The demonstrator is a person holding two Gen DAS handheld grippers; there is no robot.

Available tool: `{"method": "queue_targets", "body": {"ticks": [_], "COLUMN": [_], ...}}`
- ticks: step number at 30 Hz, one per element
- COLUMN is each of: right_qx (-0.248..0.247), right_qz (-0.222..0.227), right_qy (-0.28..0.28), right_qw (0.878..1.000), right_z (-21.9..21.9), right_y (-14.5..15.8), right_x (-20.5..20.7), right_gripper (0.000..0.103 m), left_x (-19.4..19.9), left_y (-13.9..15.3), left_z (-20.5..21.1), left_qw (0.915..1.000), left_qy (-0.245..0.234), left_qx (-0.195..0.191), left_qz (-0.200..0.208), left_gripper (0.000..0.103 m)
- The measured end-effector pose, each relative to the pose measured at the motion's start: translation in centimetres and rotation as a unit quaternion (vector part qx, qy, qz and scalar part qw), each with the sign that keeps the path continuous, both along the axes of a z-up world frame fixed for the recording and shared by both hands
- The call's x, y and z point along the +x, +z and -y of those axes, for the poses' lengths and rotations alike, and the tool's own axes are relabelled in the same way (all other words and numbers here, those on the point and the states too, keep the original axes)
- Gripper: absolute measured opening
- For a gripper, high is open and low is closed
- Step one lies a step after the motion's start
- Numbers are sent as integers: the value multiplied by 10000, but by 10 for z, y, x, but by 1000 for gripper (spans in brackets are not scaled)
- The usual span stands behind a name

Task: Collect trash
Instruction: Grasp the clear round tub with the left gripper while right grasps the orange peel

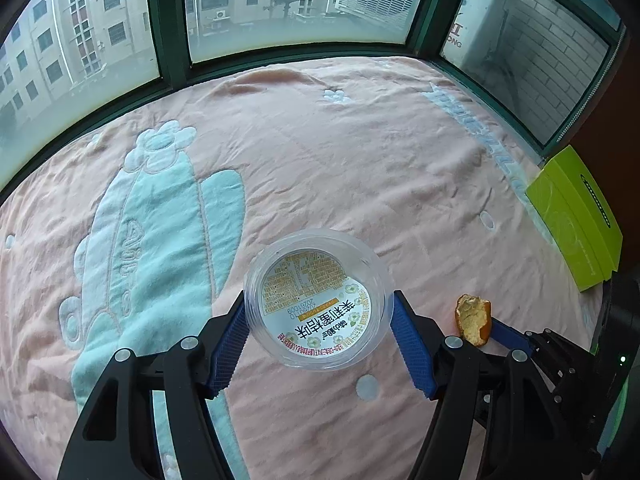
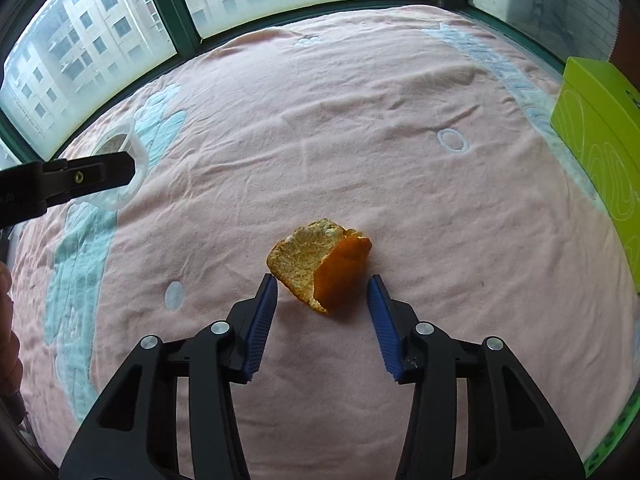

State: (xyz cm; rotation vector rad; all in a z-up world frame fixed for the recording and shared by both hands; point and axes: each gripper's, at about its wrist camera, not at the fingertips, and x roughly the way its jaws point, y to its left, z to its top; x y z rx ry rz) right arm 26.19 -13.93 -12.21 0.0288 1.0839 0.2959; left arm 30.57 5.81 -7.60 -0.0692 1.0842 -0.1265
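Observation:
A clear plastic cup [image 1: 316, 300] with a printed label on its bottom sits between the blue pads of my left gripper [image 1: 318, 300], which is shut on its sides, mouth toward the camera. The right wrist view shows the same cup [image 2: 120, 144] at the far left, lifted off the blanket. A curled piece of orange peel [image 2: 320, 264] lies on the pink blanket [image 2: 360, 140]. My right gripper [image 2: 323, 280] straddles it, with a small gap showing beside each pad. In the left wrist view, the peel [image 1: 472, 320] lies to the right of the cup.
A green cardboard box [image 2: 600, 128] stands at the blanket's right edge, also visible as the green box [image 1: 576, 220]. Dark green window frames [image 1: 172, 60] run along the far side. The blanket [image 1: 360, 160] is wrinkled, with pale blue appliqué on the left.

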Motion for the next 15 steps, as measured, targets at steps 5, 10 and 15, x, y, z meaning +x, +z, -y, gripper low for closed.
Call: {"method": "queue_targets", "body": {"ticks": [5,10,15], "right_qx": [37,151,188], "right_qz": [39,82,200], "right_qy": [50,23,63], "right_qw": [10000,9998,9996], "right_z": [1,8,12], "right_y": [5,14,26], "right_x": [-4,-15,-34], "right_gripper": [33,31,30], "left_x": [-3,-13,-27], "left_y": [2,9,17], "left_z": [1,7,16], "left_qw": [10000,10000,10000], "left_qy": [9,-9,-47], "left_qx": [-4,-12,-41], "left_qz": [-19,16,60], "left_gripper": [66,66,66]}}
